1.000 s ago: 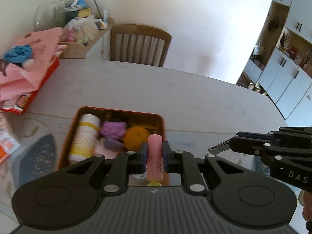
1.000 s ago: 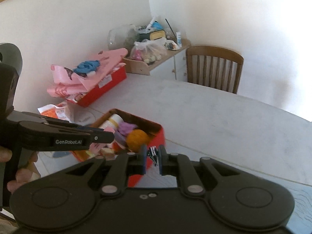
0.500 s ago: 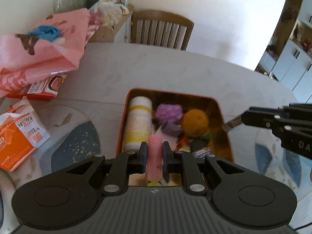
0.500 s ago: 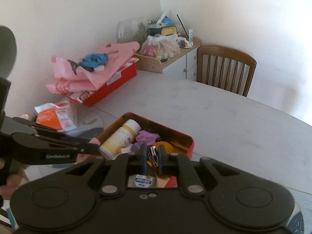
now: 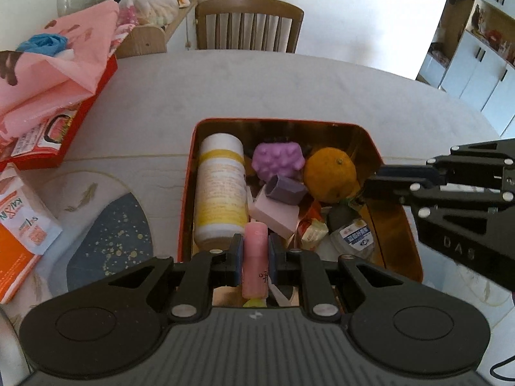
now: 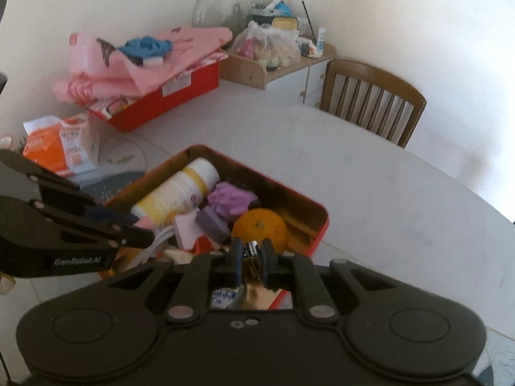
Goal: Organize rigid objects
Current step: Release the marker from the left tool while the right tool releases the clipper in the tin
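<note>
Squarely between left gripper (image 5: 255, 255) pads: pink tube (image 5: 256, 265) (over red tin (image 5: 187, 189)).

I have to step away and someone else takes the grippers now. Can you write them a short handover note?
Left gripper: shut on a pink tube, poised above the near end of the red tin.
Right gripper: shut on a small shiny metal item, too blurred to name, over the tin's right side.
Already in the tin: white and yellow bottle, purple knobbly toy, orange, pink block, small jar.
Left to do: release both held items into the tin.
</note>
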